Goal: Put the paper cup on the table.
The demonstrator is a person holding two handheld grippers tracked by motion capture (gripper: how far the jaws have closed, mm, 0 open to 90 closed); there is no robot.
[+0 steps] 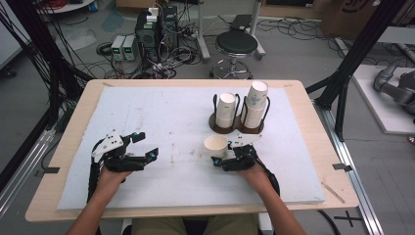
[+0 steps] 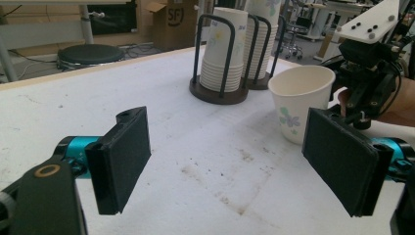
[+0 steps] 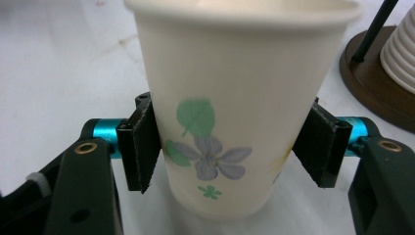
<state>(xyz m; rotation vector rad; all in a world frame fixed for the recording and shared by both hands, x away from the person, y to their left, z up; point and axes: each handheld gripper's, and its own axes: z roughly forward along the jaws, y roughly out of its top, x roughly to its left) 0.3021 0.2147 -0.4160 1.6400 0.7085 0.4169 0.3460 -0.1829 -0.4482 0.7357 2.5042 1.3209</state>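
A flowered paper cup [image 3: 230, 112] stands upright on the white mat [image 1: 161, 117], at 7 o'clock from the cup rack [image 1: 237, 125]. The right gripper [image 1: 219, 161] grasps its sides. Squeezing harder could crumple it. The left gripper [image 1: 147, 146] rests released at 9 o'clock, with open mat between.

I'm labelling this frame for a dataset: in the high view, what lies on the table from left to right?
Left gripper → single paper cup → right gripper → left cup stack → right cup stack.

A black stool [image 1: 237, 44] and computer boxes [image 1: 155, 30] stand beyond the table [image 1: 58, 161].
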